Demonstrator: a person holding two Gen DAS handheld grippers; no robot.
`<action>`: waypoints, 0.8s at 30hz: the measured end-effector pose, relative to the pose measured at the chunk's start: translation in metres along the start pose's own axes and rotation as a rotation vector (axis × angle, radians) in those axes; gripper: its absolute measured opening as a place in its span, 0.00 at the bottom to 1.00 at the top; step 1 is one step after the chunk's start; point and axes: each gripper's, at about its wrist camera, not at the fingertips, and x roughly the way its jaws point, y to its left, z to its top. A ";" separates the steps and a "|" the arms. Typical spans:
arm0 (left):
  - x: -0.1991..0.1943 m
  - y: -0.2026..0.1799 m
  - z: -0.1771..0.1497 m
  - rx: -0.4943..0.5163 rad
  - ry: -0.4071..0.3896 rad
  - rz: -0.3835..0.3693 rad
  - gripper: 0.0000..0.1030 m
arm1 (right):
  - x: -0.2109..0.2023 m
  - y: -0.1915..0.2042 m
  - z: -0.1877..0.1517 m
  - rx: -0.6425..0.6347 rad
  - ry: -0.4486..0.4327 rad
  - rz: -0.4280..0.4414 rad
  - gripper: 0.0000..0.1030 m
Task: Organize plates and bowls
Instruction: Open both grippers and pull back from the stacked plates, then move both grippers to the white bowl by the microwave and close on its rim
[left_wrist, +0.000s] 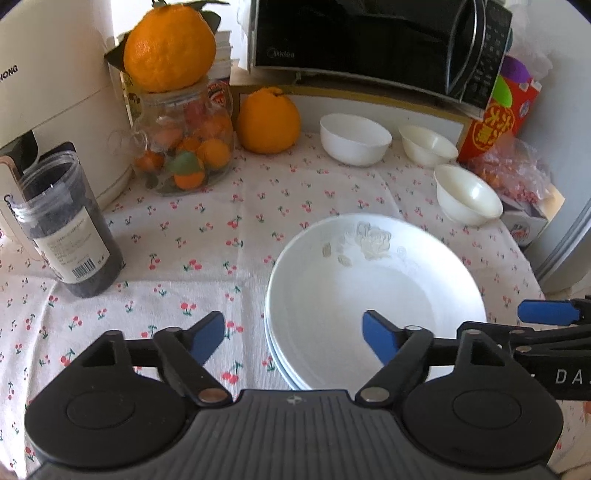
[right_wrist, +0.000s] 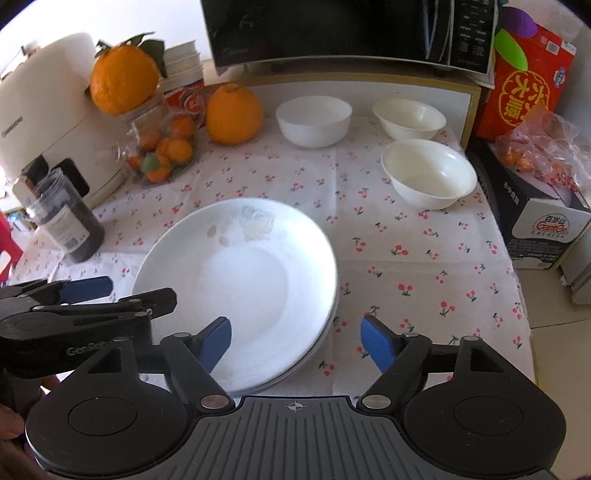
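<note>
Down at the bottom of both wrist views the two grippers sit side by side, and both are spread wide with nothing gripped: the left gripper (left_wrist: 293, 338) straddles the near left rim of the stack of plates (left_wrist: 384, 291), one blue finger over the cloth and the other over the top plate's inside, while the right gripper (right_wrist: 295, 341) straddles the stack's near right rim in its own view, pads clear of the china. The plates lie stacked at frame centre on the cherry-print cloth of the counter (right_wrist: 424, 266), the top one showing a faint rose print. Further back, right of centre, three bowls stand apart from each other: the cream bowl (right_wrist: 428, 173) nearest, another cream bowl (right_wrist: 408, 116) behind it, and a white bowl (right_wrist: 314, 120) to their left. At upper left, an orange (right_wrist: 234, 114), a fruit jar (right_wrist: 162, 147) and a dark canister (right_wrist: 68, 229); a microwave (right_wrist: 332, 29) spans the top.
</note>
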 end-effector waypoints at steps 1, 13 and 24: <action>-0.001 0.001 0.002 -0.006 -0.008 0.002 0.86 | 0.000 -0.002 0.002 0.009 -0.004 -0.002 0.80; -0.001 -0.003 0.026 -0.060 -0.042 0.011 0.99 | -0.008 -0.026 0.026 0.122 -0.065 0.001 0.90; 0.013 -0.002 0.058 -0.111 -0.036 0.028 1.00 | -0.005 -0.037 0.056 0.204 -0.087 0.003 0.93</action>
